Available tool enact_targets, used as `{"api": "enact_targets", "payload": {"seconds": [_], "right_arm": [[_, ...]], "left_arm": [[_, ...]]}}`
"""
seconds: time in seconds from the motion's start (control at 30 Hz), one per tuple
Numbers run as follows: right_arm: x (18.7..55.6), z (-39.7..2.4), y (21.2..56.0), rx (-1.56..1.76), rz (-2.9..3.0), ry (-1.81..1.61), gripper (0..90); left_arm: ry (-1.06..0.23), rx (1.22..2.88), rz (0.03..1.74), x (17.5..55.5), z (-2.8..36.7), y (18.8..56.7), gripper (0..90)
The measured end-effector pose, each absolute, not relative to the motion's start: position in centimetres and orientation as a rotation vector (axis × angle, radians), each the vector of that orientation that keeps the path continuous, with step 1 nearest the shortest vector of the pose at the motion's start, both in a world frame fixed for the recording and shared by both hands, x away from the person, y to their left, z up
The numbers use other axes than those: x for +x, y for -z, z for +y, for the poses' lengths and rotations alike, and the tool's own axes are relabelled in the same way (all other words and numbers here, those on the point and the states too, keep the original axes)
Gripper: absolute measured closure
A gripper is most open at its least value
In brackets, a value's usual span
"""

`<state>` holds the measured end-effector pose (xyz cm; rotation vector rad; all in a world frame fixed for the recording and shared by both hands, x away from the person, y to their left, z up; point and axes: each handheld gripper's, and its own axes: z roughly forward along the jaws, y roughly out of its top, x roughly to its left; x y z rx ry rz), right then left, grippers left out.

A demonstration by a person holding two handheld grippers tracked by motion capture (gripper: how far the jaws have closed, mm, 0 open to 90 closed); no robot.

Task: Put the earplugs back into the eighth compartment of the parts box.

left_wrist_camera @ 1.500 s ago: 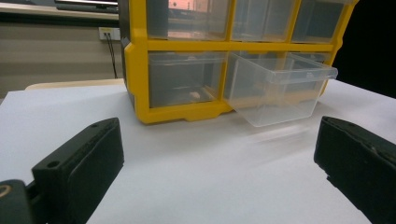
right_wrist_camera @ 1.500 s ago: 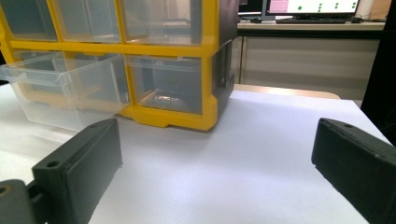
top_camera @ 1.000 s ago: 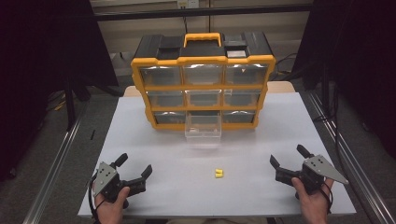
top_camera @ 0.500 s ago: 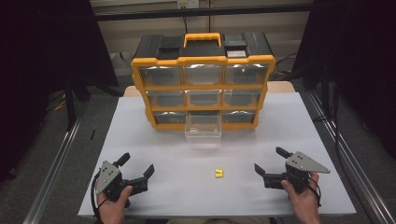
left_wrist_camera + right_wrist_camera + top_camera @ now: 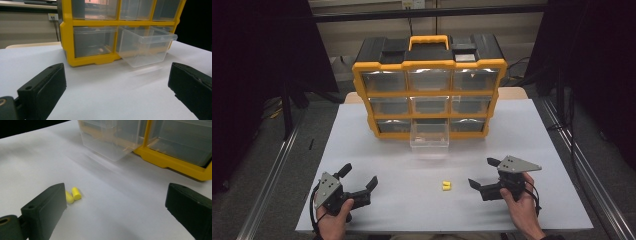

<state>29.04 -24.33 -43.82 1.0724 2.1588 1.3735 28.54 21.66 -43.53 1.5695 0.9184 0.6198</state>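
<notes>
We see two yellow earplugs (image 5: 446, 186) lying side by side, lower centre of high view, on white table (image 5: 537, 130). Right gripper (image 5: 482, 174) just right of them, jaws wide apart, empty. Left gripper (image 5: 359, 178) lower left, jaws wide apart, empty. Clear drawer (image 5: 429, 135) pulled out of yellow cabinet (image 5: 430, 65) above.

The high view looked forward and down from above the person's side. Both gripper views sat low, close over the white surface (image 5: 377, 150), facing the yellow drawer cabinet (image 5: 429, 90); all three shared its pulled-out clear drawer (image 5: 146, 45).
</notes>
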Motion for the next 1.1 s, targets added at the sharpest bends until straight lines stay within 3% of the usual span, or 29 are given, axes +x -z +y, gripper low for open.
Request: {"api": "enact_targets", "payload": {"seconds": [0.47, 0.77, 1.1], "right_arm": [[31.1, -20.4, 43.9, 0.953, 2.414, -1.364, 3.3], [32.1, -19.2, 43.6, 0.895, 2.551, -1.318, 16.8], [33.7, -17.4, 42.8, 0.808, 2.711, -1.182, 21.9]], "left_arm": [[-0.625, 1.578, 0.914, 28.6, 21.7, 43.6, 2.1], [-0.62, 1.583, 0.906, 28.6, 21.6, 43.6, 2.1], [-0.616, 1.58, 0.906, 28.6, 21.6, 43.6, 2.1]]}}
